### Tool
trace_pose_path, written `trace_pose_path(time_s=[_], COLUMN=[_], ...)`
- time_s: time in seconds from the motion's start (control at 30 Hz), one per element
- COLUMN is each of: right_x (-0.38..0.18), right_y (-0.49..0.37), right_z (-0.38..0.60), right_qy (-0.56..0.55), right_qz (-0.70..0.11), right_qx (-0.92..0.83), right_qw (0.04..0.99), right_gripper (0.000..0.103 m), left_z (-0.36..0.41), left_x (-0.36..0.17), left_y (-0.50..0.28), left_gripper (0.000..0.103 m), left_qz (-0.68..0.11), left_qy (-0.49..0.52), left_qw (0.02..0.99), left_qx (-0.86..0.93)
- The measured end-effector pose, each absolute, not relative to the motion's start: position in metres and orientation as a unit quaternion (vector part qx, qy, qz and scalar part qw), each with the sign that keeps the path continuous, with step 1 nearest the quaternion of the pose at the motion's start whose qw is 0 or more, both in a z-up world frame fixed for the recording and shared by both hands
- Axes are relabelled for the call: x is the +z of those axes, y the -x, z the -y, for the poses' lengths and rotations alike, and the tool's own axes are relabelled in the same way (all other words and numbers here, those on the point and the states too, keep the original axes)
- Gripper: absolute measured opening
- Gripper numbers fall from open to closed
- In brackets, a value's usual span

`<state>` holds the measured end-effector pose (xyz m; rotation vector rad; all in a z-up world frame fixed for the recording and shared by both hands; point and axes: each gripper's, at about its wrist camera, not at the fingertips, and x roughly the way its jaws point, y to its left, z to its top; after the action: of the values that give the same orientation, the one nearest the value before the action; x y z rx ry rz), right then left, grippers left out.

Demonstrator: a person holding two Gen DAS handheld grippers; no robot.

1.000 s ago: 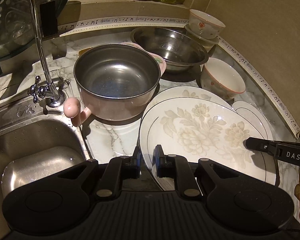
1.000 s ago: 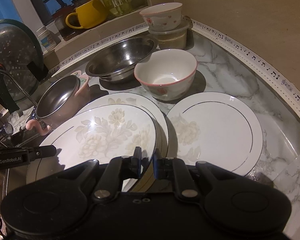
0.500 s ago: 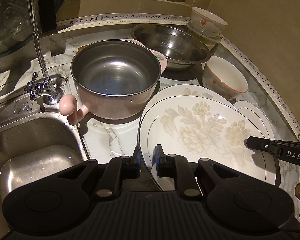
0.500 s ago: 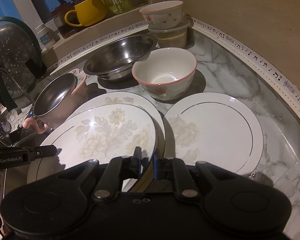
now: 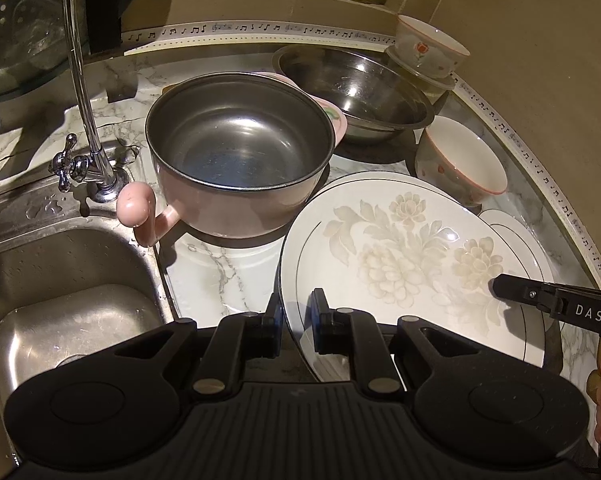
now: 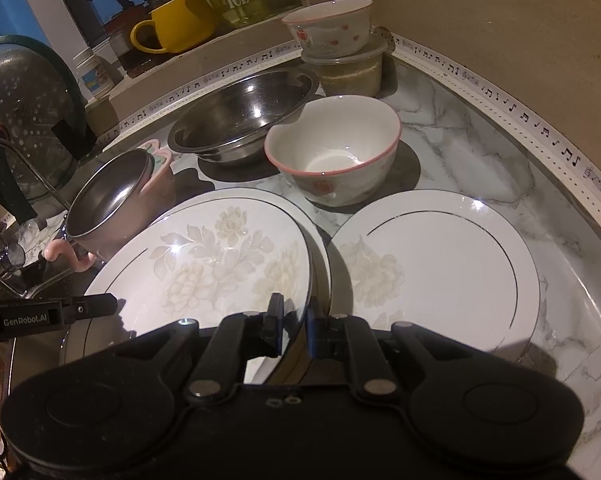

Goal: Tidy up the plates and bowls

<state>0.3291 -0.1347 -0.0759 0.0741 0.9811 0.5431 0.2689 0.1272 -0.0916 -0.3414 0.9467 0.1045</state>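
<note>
Seen from the left wrist, the left tongs (image 5: 296, 318) were clamped narrow on the near-left rim of the floral plate (image 5: 396, 264), which hung tilted above a second plate (image 5: 364, 180) lying just beyond it on the marble surface (image 5: 216, 264). The right tongs (image 5: 500, 286) reached in from the far right edge of this view, over the plate's opposite rim. Ahead and left of the left tongs stood a pink-handled pot (image 5: 236, 152), with a steel bowl (image 5: 352, 88) behind it, a pink-rimmed bowl (image 5: 460, 160) ahead to the right, and the sink (image 5: 60, 280) directly to the left. From the right wrist, the right tongs (image 6: 292, 322) were likewise closed narrow on the floral plate's near-right rim (image 6: 204, 272), the plate held between both hands; a third plate (image 6: 440, 268) lay flat just to the right, the pink-rimmed bowl (image 6: 332, 152) ahead, and the left tongs (image 6: 100, 306) showed at the far left. The risk appeared to lie in the thin, glossy rim: with each grip only at the edge, an uneven lift or a slackened pinch on either side could let the plate slip, strike the plate beneath or the pot beside it, or slide toward the sink.
</note>
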Motion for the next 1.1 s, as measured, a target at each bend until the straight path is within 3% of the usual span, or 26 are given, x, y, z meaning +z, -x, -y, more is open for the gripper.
trace_pose_path(time_s=[0.63,1.1], right_x=[-0.078,-0.07], right_y=[-0.351,-0.359], right_z=[0.148,0.141], right_qy=[-0.095,-0.056], right_qz=[-0.515,-0.536], right_qx=[0.277,0.285], right_qw=[0.806,0.793], right_gripper=[0.014,0.014], left_z=[-0.128,-0.13], left_x=[-0.096,-0.097], left_y=[-0.271,-0.271], left_gripper=[0.013,0.013], left_qz=[-0.45,-0.45], left_qy=[0.175,0.177], left_qw=[0.874,0.873], left_qx=[0.058,0.053])
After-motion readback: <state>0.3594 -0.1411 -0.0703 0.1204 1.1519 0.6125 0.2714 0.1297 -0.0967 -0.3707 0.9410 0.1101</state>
